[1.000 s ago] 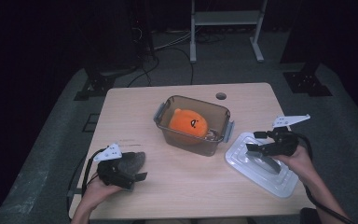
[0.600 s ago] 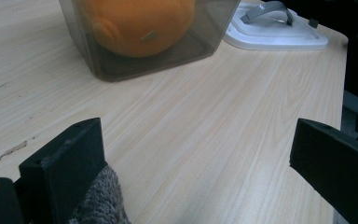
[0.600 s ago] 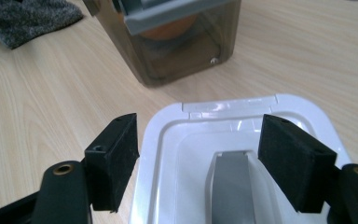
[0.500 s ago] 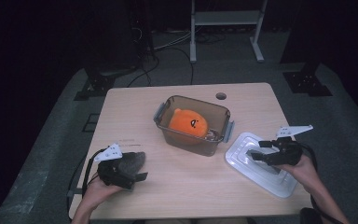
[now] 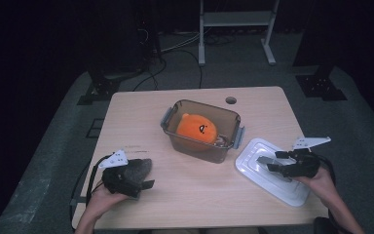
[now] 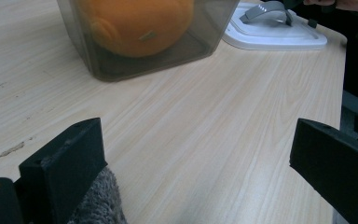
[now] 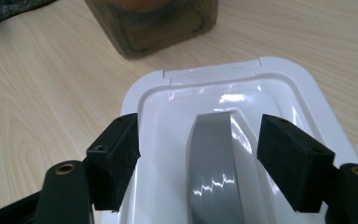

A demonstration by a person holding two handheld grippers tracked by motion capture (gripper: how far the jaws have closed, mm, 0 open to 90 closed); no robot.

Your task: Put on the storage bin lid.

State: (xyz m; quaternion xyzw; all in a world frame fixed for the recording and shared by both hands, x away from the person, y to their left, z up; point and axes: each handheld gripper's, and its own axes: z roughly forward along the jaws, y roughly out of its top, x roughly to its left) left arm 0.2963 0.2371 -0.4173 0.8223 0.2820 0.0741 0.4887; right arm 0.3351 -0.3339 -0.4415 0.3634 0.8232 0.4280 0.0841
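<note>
At the near left of the wooden table [image 5: 141, 122], the left gripper [image 5: 137, 184] rests in the person's left hand [image 5: 102, 202], with a grey fuzzy cloth [image 5: 137, 169] lying against it. In the left gripper view its two black jaws stand wide apart with bare tabletop between them, and the edge of the grey cloth [image 6: 95, 203] shows just beside the left jaw.

At the middle of the table stands a clear, brownish plastic container [image 5: 171, 127] with grey latches at its ends and no lid on it. Inside it sits an orange plush toy [image 5: 196, 129] with a small dark face mark on top; something small and pale lies beside the toy at its right, too small to tell. In the left gripper view the container [image 6: 74, 32] rises at the far side with the orange toy [image 6: 135, 23] pressed close to its wall.

To the near right of the container, just beside it, the white lid [image 5: 272, 187] lies flat on the table, with a grey handle [image 5: 268, 161] on its top. The right gripper [image 5: 272, 163], held in the person's right hand [image 5: 321, 183], hovers low over the lid. In the right gripper view its jaws are spread, one on each side of the grey handle [image 7: 212, 163], not touching it, with the white lid [image 7: 289, 88] beneath.

No brand, label or writing can be read on any of these things.
</note>
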